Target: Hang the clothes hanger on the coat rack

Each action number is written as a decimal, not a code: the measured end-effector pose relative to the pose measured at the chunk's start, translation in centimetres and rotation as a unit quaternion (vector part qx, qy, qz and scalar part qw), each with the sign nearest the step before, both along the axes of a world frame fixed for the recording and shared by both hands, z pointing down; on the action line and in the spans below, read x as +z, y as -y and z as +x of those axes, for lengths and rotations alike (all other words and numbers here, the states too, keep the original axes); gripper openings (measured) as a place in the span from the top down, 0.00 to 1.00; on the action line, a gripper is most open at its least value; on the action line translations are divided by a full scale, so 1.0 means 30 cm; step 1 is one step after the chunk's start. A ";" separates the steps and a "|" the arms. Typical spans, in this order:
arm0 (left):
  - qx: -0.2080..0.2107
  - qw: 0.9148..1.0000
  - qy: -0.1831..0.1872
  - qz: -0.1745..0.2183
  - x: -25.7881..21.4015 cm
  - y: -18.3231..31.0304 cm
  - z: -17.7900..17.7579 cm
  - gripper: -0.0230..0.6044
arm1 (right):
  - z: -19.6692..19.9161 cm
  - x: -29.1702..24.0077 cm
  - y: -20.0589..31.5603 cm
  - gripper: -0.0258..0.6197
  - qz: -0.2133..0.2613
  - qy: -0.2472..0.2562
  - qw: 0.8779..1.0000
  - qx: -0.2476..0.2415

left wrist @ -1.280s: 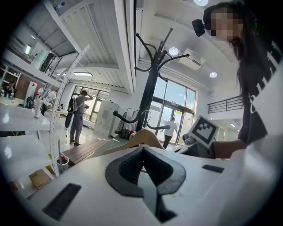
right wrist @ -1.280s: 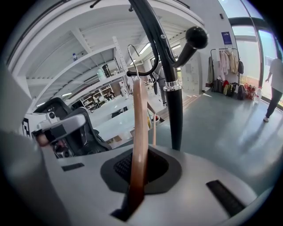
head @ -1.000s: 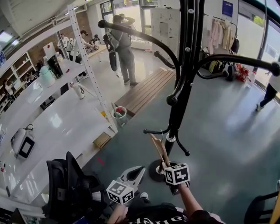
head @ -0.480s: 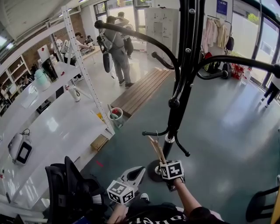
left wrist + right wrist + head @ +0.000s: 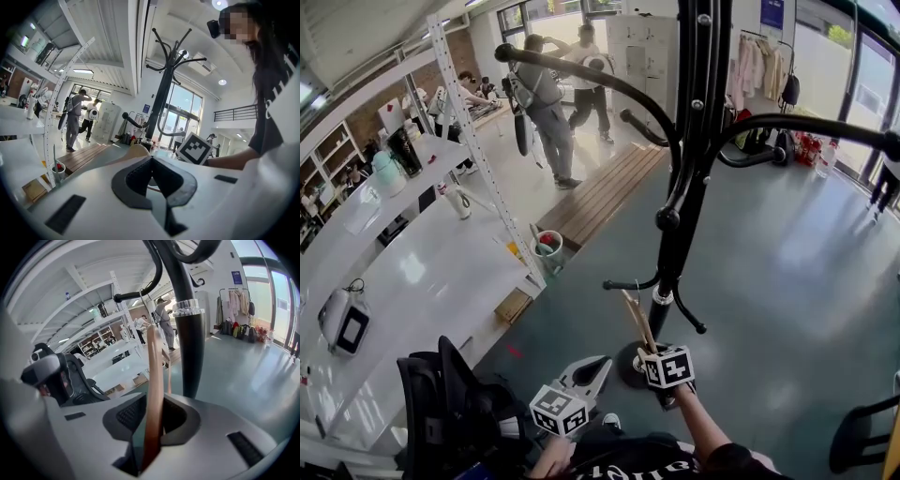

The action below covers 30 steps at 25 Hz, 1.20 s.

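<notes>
Right gripper jaws, just opened, are noted slack about the clothes hanger, hooked at the coat rack; left gripper is closed, empty.

Open-plan lab hall, part workshop, part office.
Left of the left gripper run white shelving uprights and long white worktables carrying jugs; beyond the right gripper lie polished grey floor, glass doors, a clothes rail and standing people.

Reflecting daylight off a glossy grey floor. Lining the floor's left edge with white shelves, a wooden bench beside them. Letting light in through tall windows at right.
</notes>
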<state>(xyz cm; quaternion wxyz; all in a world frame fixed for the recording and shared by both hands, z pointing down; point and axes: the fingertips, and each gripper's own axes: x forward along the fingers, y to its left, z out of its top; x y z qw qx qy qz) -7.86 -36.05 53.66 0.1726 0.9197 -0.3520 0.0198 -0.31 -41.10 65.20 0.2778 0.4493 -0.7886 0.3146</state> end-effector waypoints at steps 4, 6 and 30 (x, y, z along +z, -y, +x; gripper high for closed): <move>-0.003 1.000 0.002 0.001 0.002 0.001 0.003 0.96 | -0.005 -0.013 -0.017 0.76 0.009 0.001 1.000 -0.007; -0.003 1.000 0.002 0.002 -0.004 -0.004 0.010 0.96 | 0.011 -0.040 -0.023 0.76 0.022 0.002 1.000 0.002; -0.058 0.998 -0.003 -0.009 -0.002 -0.338 0.216 0.96 | 0.166 -0.261 -0.389 0.77 0.095 0.062 0.991 -0.075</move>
